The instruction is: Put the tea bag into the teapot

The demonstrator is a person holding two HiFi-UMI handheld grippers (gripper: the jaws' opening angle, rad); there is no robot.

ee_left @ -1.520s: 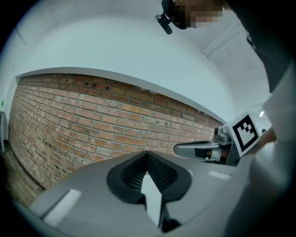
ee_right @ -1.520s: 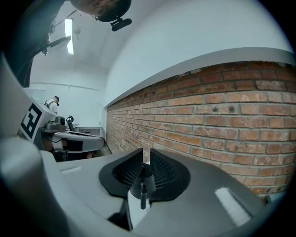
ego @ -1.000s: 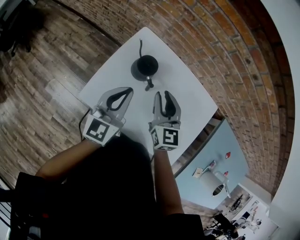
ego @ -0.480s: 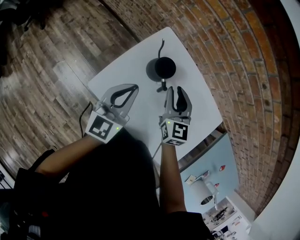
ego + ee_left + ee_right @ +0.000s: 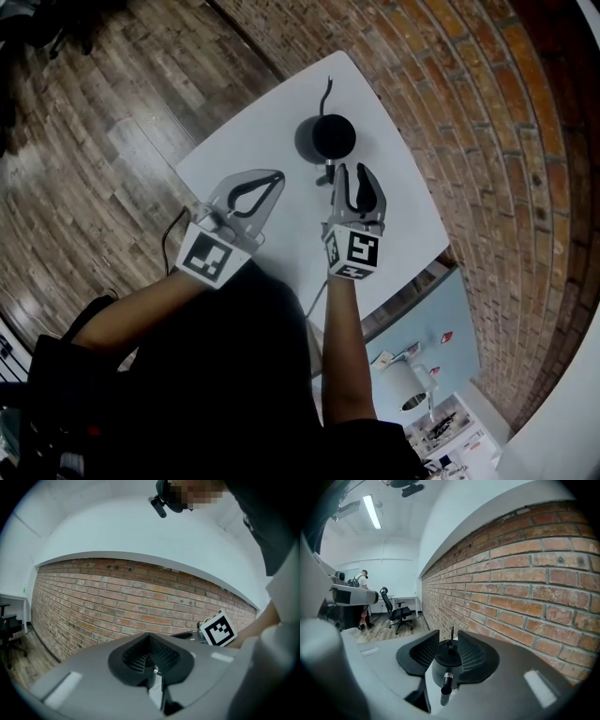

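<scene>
Head view. Looks down on a white table over a wood floor, beside a brick wall. Finds the black teapot standing near the table's far end, spout turned back toward the person. Holds the left gripper over the table's near side, fingertips touching. Holds the right gripper near the spout, tips parted.

Left gripper view. Confirms both pads pressed together, with only a small pale speck at the pinch, too small to name. Catches the right gripper's marker cube off to the right against the brick.

Right gripper view. Shows jaws apart, having just been opening. Frames the teapot in the gap between the ribbed pads, spout pointing at the camera, neither pad pressing on it. Takes in an office chair far behind at left.
</scene>
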